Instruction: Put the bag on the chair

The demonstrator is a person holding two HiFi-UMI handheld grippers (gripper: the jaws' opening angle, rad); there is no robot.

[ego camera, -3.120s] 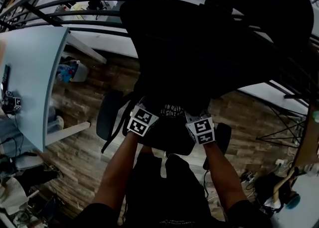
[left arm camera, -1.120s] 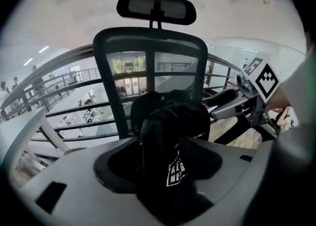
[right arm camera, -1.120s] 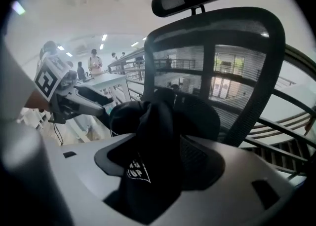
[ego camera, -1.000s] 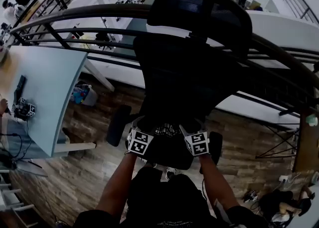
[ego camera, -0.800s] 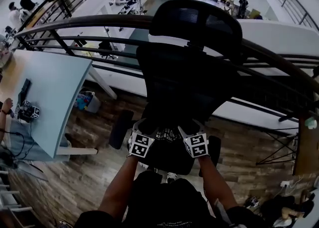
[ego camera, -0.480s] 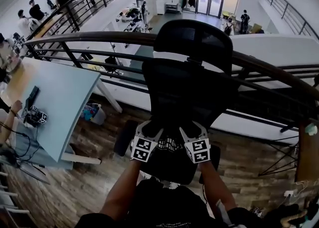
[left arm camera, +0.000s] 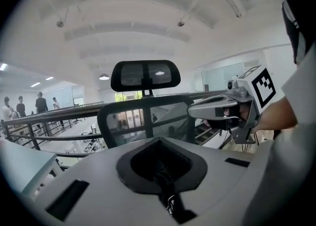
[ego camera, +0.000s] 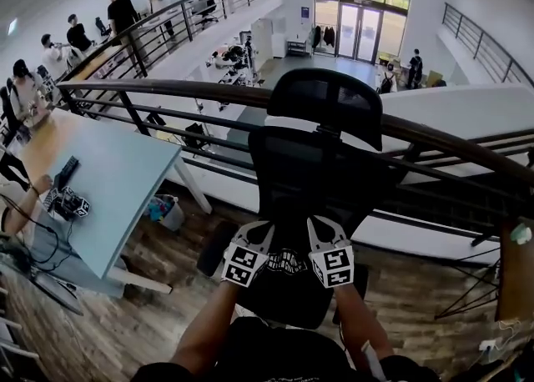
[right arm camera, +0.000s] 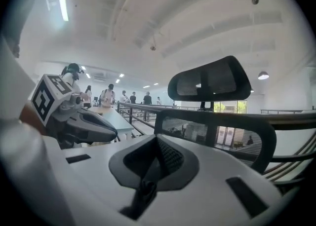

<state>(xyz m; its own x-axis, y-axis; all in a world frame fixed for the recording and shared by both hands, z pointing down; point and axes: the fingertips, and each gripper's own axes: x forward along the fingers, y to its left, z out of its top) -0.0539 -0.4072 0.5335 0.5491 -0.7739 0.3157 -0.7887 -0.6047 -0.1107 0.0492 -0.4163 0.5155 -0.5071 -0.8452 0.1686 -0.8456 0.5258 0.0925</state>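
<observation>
A black mesh office chair [ego camera: 313,172] with a headrest [ego camera: 325,105] stands in front of me. A black bag [ego camera: 288,262] with white print lies on its seat, low between my two grippers. My left gripper [ego camera: 254,232] and right gripper [ego camera: 321,230] hover side by side over the bag and point up at the chair back. In the left gripper view my left gripper [left arm camera: 160,170] has its jaws shut, with the right gripper [left arm camera: 222,114] beside it. The right gripper view shows that gripper [right arm camera: 150,170] shut too, next to the left gripper [right arm camera: 84,126]. I see nothing held in either.
A light-blue table [ego camera: 100,180] stands at the left, with a small bin [ego camera: 171,209] by its leg. A dark railing [ego camera: 209,92] runs behind the chair above a lower floor. Several people stand at the far left. The floor is wooden planks.
The head view has tilted upward, so more of the hall shows behind the chair. Both grippers stay over the bag on the seat, a little closer to the chair back.
</observation>
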